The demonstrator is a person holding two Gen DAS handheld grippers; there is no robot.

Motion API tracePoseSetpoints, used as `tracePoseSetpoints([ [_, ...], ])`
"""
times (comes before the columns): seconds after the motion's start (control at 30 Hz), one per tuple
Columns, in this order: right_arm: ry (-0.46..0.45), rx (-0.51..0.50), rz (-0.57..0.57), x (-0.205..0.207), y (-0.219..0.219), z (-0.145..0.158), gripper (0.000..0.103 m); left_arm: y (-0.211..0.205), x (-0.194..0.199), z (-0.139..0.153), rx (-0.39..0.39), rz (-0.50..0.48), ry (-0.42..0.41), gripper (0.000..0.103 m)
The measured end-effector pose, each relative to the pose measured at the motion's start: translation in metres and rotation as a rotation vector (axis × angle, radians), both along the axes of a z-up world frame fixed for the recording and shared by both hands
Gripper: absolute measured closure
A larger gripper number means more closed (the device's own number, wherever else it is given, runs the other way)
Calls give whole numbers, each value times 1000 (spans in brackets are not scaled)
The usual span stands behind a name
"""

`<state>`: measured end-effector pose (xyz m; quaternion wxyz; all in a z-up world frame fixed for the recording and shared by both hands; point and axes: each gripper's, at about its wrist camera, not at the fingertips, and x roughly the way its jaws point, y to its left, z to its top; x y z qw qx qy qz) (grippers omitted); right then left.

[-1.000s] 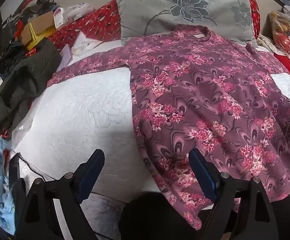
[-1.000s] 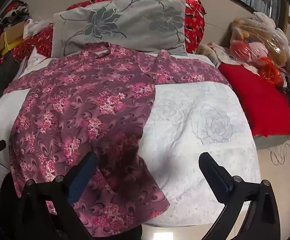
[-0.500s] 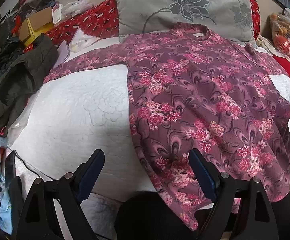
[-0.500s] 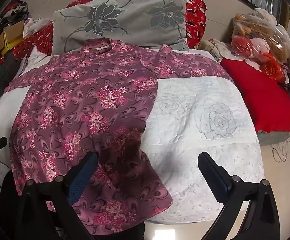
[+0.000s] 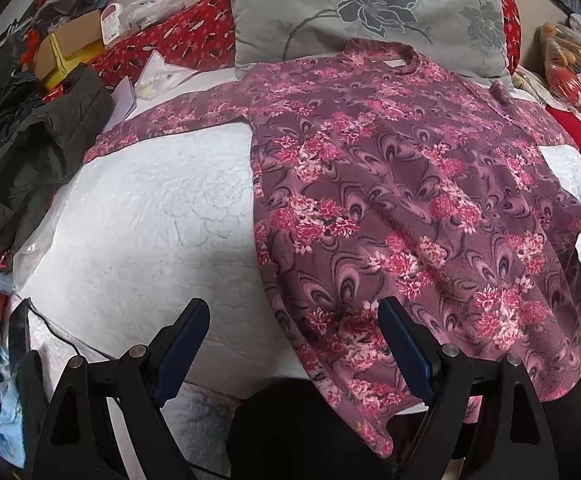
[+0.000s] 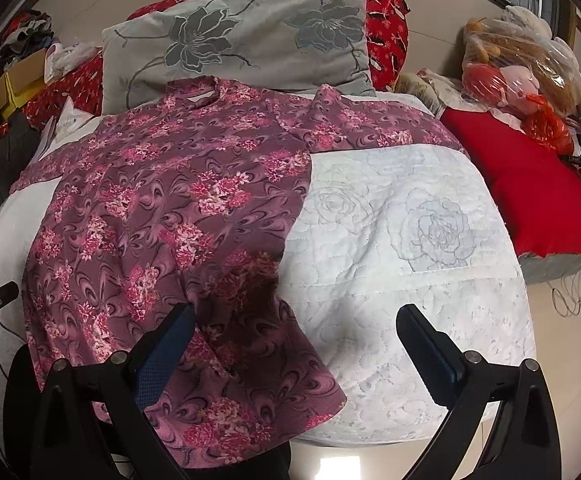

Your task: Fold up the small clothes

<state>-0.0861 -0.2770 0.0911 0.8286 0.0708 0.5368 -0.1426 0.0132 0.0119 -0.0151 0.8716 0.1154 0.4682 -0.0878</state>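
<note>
A purple long-sleeved top with pink flowers (image 5: pixel 402 208) lies spread flat, collar toward the pillow, on a white quilted bed (image 5: pixel 138 220). Its hem hangs over the near edge. It also shows in the right wrist view (image 6: pixel 158 216), with one sleeve stretched out to the right. My left gripper (image 5: pixel 290 340) is open and empty above the near bed edge, its right finger over the top's left hem. My right gripper (image 6: pixel 294 344) is open and empty, its left finger over the top's right hem corner.
A grey flowered pillow (image 5: pixel 370 12) leans at the head of the bed. A dark green jacket (image 5: pixel 38 152) and a cardboard box (image 5: pixel 70 44) lie at the left. A red cushion (image 6: pixel 530 184) and bagged soft toys (image 6: pixel 518 64) sit at the right. A cable (image 5: pixel 62 340) crosses the bed's near left corner.
Both grippers have moved slightly forward toward the bed, so the top looks a little larger. Both stay open and the top has not moved.
</note>
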Motion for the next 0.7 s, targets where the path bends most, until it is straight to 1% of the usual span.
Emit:
tracePoseSetpoints([
  [0.1,4,4,-4,-1,-4,-2,5,3,2,-1,-1,10,11,17],
  [0.27,5,7,-15,-5,-11,-4,6,9,8,-5,-10,36,42,17],
  [0.33,9,18,-21,-6,-14,-6,9,9,11,-6,-15,43,55,17],
  [0.7,25,32,-20,-6,-15,-12,10,6,13,-9,-15,37,57,17],
])
